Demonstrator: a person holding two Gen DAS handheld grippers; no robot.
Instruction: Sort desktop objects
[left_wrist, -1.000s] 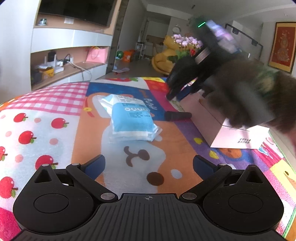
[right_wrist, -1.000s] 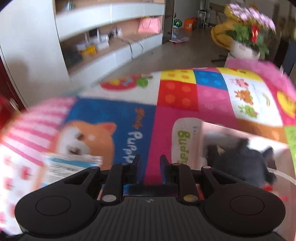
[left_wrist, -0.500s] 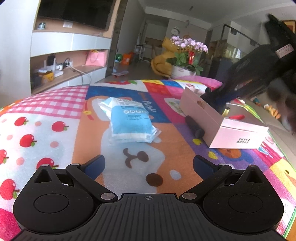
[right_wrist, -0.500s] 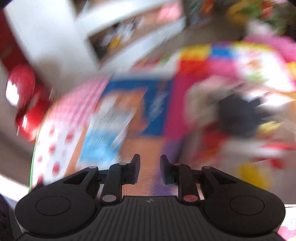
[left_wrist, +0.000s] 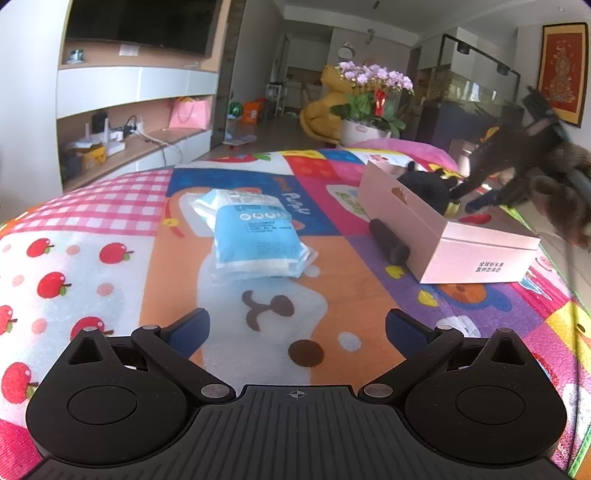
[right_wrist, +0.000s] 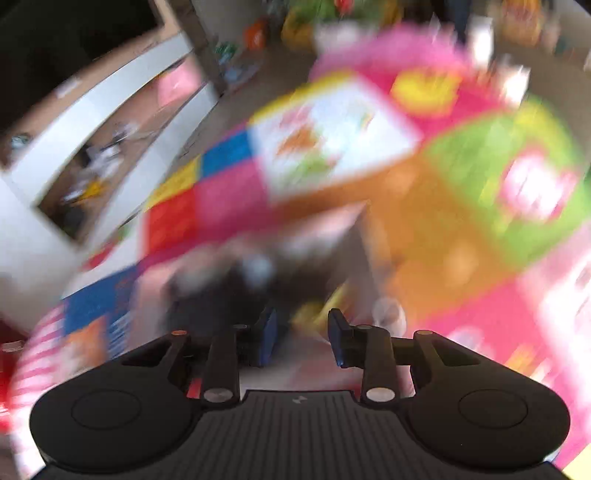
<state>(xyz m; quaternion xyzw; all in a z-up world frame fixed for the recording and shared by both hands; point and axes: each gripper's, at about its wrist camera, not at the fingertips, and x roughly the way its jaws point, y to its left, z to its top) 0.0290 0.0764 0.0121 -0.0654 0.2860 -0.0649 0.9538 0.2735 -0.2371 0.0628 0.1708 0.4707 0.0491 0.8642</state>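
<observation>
While the left gripper (left_wrist: 297, 326) is waiting wide apart before the blue packet (left_wrist: 255, 236), the right gripper (right_wrist: 301, 338) is hovering over the pink box (left_wrist: 436, 236) — slightly parted, empty.

Blue-white packet (left_wrist: 255, 236) flat on mat, black cylinder (left_wrist: 389, 240) touching pink box (left_wrist: 480, 258), black plush (left_wrist: 424, 188) inside

The mat (left_wrist: 110, 229) is a bright patchwork — red apples on white, pink gingham — under a light-blue packet (left_wrist: 255, 236) and pale-pink box (left_wrist: 443, 240).
</observation>
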